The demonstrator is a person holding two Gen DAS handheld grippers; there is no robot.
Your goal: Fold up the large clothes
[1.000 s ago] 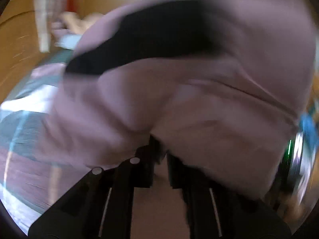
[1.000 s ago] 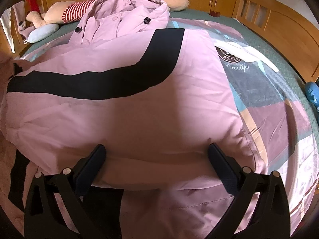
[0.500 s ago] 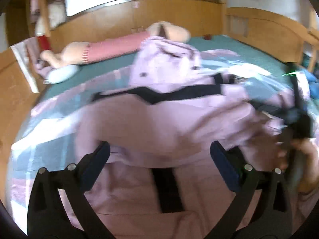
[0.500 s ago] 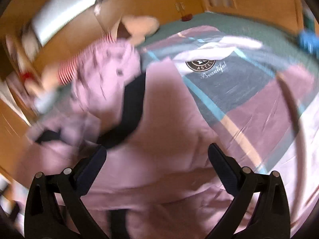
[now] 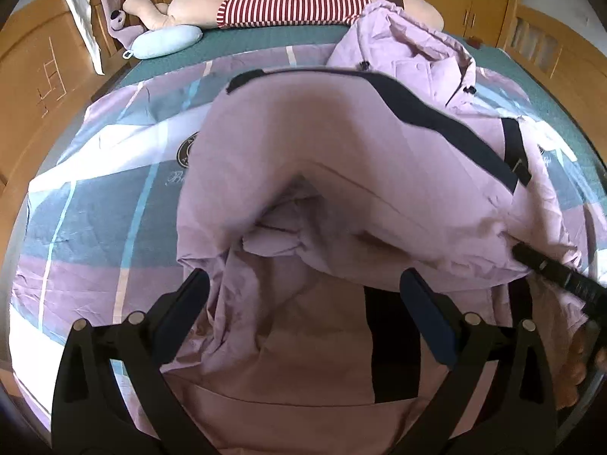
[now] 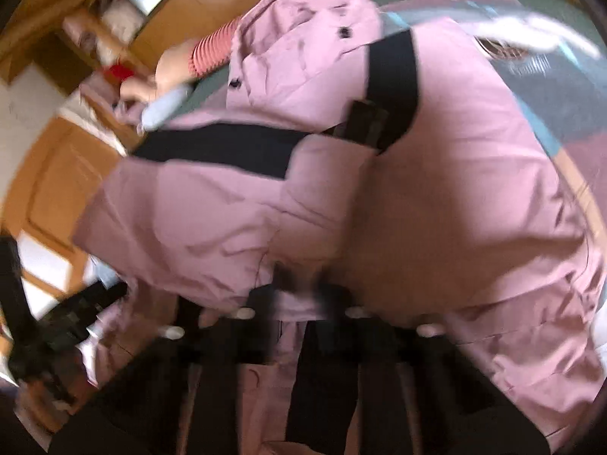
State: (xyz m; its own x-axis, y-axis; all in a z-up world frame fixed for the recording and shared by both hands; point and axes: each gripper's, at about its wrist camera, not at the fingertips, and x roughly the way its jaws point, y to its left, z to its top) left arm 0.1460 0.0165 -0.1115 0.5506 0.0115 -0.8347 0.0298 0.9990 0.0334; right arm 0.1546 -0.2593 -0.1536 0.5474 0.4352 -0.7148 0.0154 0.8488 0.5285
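Note:
A large pink jacket point(image 5: 341, 159) with black bands lies bunched on the bed, hood toward the far side. My left gripper point(image 5: 303, 303) is open just above its near folds, with nothing pinched between the fingers. My right gripper point(image 6: 299, 292) is closing its jaws, and a bunched fold of the pink jacket point(image 6: 436, 197) sits squeezed between them. In the left wrist view the right gripper point(image 5: 557, 273) reaches into the jacket's right edge, with a person's hand point(image 5: 580, 371) behind it. The right wrist view is blurred.
A patchwork bed cover point(image 5: 95, 197) lies under the jacket. At the far end lie a long plush toy in a red striped shirt point(image 5: 292, 9) and a light blue cushion point(image 5: 167, 40). Wooden bed boards point(image 5: 34, 76) and cabinets surround the bed.
My left gripper has let go of the jacket and opened. My right gripper, open earlier, has closed on a fold of the jacket and tilted. The jacket's near half now lies folded over.

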